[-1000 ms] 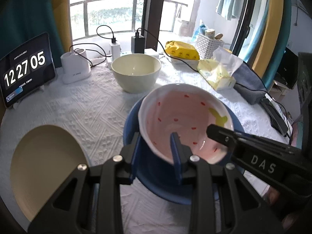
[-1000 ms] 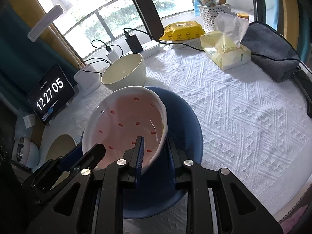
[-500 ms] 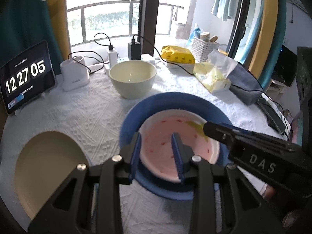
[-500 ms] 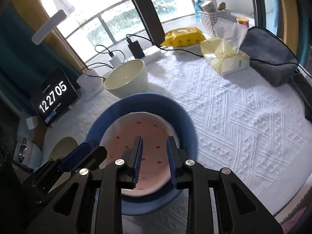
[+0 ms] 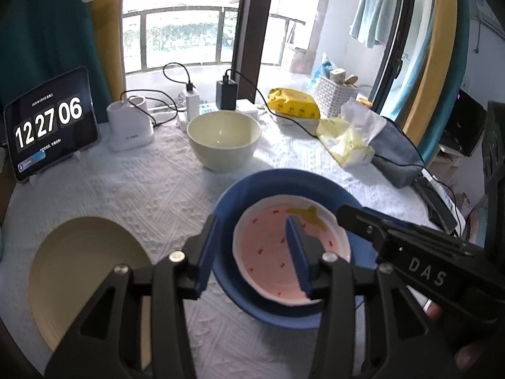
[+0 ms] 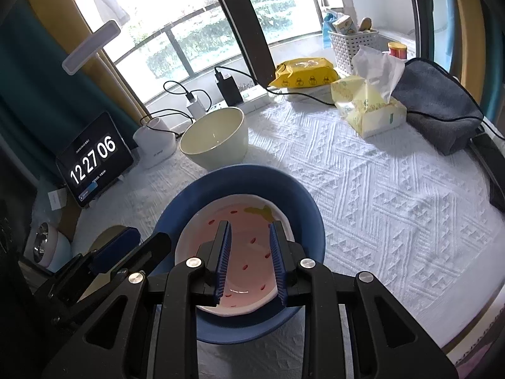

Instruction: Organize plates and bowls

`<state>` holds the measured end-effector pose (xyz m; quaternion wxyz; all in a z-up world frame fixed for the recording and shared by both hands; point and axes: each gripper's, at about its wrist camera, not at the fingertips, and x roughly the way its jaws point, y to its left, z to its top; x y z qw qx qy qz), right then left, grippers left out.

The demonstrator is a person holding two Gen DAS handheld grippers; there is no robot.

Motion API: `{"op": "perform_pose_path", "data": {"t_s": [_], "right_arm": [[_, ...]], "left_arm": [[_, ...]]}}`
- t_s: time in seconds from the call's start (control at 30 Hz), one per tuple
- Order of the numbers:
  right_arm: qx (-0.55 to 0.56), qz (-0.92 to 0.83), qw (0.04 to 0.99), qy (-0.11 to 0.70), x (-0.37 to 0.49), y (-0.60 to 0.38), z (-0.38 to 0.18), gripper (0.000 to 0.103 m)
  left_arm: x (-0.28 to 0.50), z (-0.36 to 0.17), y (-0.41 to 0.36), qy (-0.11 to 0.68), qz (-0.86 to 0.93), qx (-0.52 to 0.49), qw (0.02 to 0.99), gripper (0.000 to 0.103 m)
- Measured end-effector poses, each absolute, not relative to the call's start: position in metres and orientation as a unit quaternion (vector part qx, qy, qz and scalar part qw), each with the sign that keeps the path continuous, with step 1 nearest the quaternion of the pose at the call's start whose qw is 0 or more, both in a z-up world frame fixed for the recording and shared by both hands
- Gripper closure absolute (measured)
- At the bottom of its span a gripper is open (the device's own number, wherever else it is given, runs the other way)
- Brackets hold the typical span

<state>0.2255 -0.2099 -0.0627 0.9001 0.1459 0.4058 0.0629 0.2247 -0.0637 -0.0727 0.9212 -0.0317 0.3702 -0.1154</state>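
A pink strawberry-print plate [image 5: 277, 252] [image 6: 243, 252] lies inside a larger blue plate [image 5: 271, 183] [image 6: 240, 177] on the white tablecloth. My left gripper [image 5: 252, 237] is open, its jaws straddling the left rims of both plates without touching. My right gripper [image 6: 249, 237] is open and empty, just above the pink plate. A cream bowl [image 5: 223, 139] [image 6: 214, 139] stands upright behind the plates. A beige plate [image 5: 82, 271] lies at the left; in the right wrist view [image 6: 105, 237] it is mostly hidden by the left gripper.
A tablet clock [image 5: 50, 126] [image 6: 94, 164], a white lamp base [image 5: 129, 126], chargers with cables [image 5: 225, 94], a yellow wipes pack [image 6: 303, 74], a tissue box [image 6: 369, 107] and a grey pouch [image 6: 438, 101] ring the back and right of the table.
The pink plate was held tilted above the blue plate; it now lies flat inside it. Both grippers have let go, opened wider and lifted back slightly.
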Motion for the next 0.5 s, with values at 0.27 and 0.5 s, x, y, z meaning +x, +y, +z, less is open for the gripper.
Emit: {"op": "perform_pose_path", "data": {"t_s": [0.27,0.5], "right_arm": [[0.144,0.064,0.903,0.399,0.229,-0.213,-0.056,0.076],[0.146,0.066,0.906,0.393,0.237,-0.219,-0.05,0.076]], "left_arm": [[0.229,-0.065,-0.062,0.364,-0.108,-0.03,0.925,0.058],[0.238,-0.055,-0.058,0.354,-0.095,-0.036,0.93,0.058]]}}
